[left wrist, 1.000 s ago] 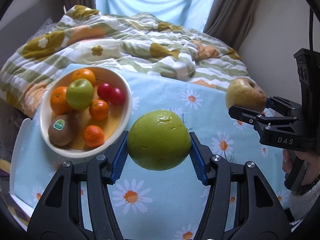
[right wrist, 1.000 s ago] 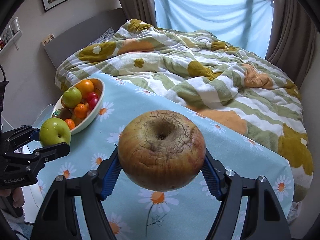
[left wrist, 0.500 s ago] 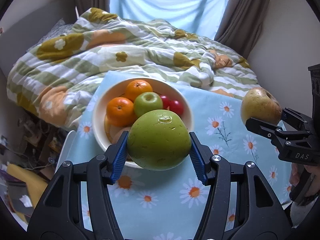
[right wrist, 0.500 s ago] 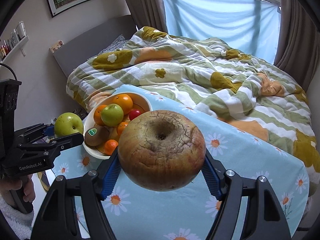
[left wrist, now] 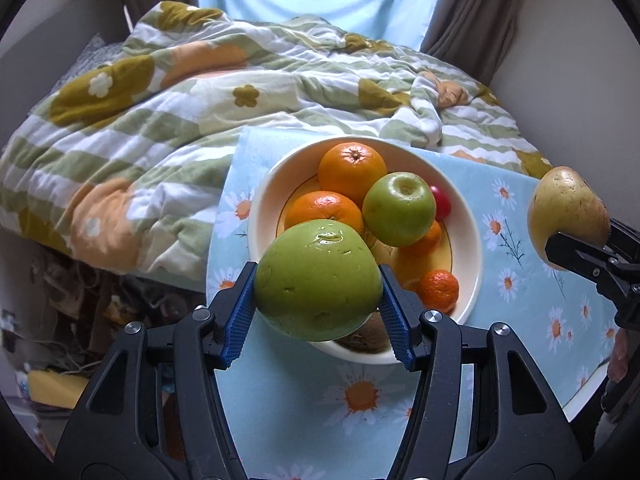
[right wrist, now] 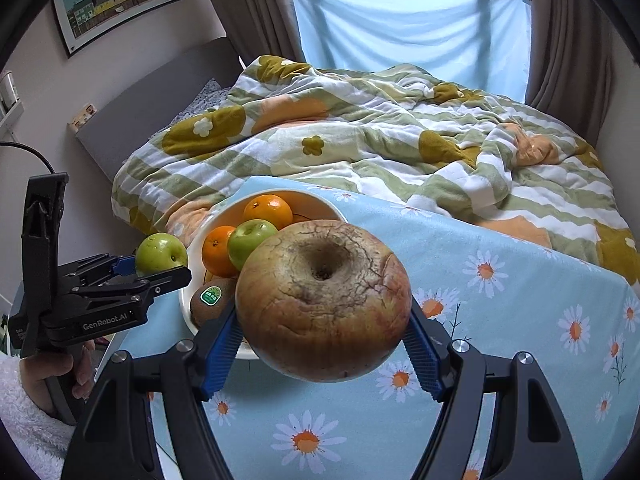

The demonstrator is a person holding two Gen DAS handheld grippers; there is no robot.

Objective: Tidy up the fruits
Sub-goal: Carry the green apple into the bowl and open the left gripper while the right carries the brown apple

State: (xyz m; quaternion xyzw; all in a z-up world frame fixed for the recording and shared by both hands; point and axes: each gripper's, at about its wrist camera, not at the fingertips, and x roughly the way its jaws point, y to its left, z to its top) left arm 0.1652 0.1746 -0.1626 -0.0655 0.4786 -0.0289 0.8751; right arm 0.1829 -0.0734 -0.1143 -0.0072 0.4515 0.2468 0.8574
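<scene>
My left gripper point(left wrist: 318, 312) is shut on a large green apple point(left wrist: 318, 280) and holds it above the near rim of a cream bowl point(left wrist: 474, 240). The bowl holds oranges point(left wrist: 352, 170), a smaller green apple point(left wrist: 398, 208), a red fruit point(left wrist: 440, 204), a tangerine point(left wrist: 438, 290) and a kiwi point(right wrist: 210, 298). My right gripper point(right wrist: 322, 340) is shut on a brownish russet apple point(right wrist: 324, 300), held above the tablecloth just right of the bowl point(right wrist: 304, 196). The left gripper's apple also shows in the right wrist view point(right wrist: 160, 252).
The bowl stands on a table with a light blue daisy tablecloth point(left wrist: 360, 396). A bed with a green, white and orange floral quilt point(left wrist: 168, 112) lies beyond it. Clutter sits on the floor at the left point(left wrist: 72, 304). Curtains point(right wrist: 568, 40) hang behind.
My left gripper has moved with the green apple over the bowl's near rim. My right gripper has brought the russet apple closer to the bowl.
</scene>
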